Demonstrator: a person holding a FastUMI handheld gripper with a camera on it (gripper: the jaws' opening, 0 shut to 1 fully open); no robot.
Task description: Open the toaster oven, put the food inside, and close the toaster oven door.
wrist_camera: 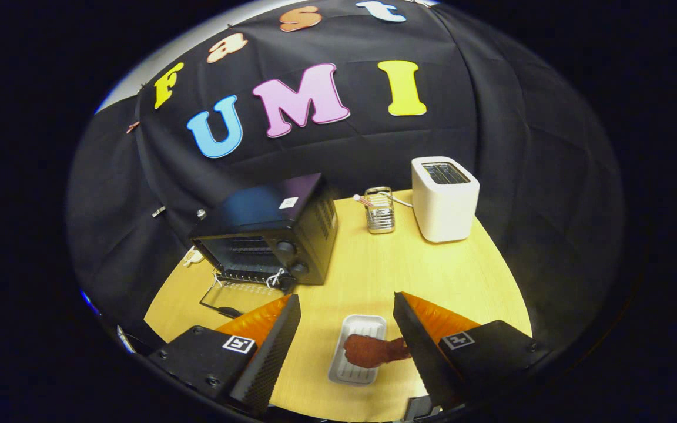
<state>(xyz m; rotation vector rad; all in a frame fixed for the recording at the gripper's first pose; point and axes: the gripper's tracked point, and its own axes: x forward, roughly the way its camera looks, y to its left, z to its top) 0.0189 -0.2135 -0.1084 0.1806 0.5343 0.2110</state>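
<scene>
Wooden table point(368, 276): toaster oven point(268, 235) door down; your gripper point(347, 320) spread wide, empty; food point(371, 351) still on its tray point(357, 326).

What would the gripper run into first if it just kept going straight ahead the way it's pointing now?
Probably the food on the small white tray, which lies between the open jaws of the gripper. Beyond it comes bare table, then the wire rack. Depth is hard to judge, so the gripper might pass above the tray.
</scene>
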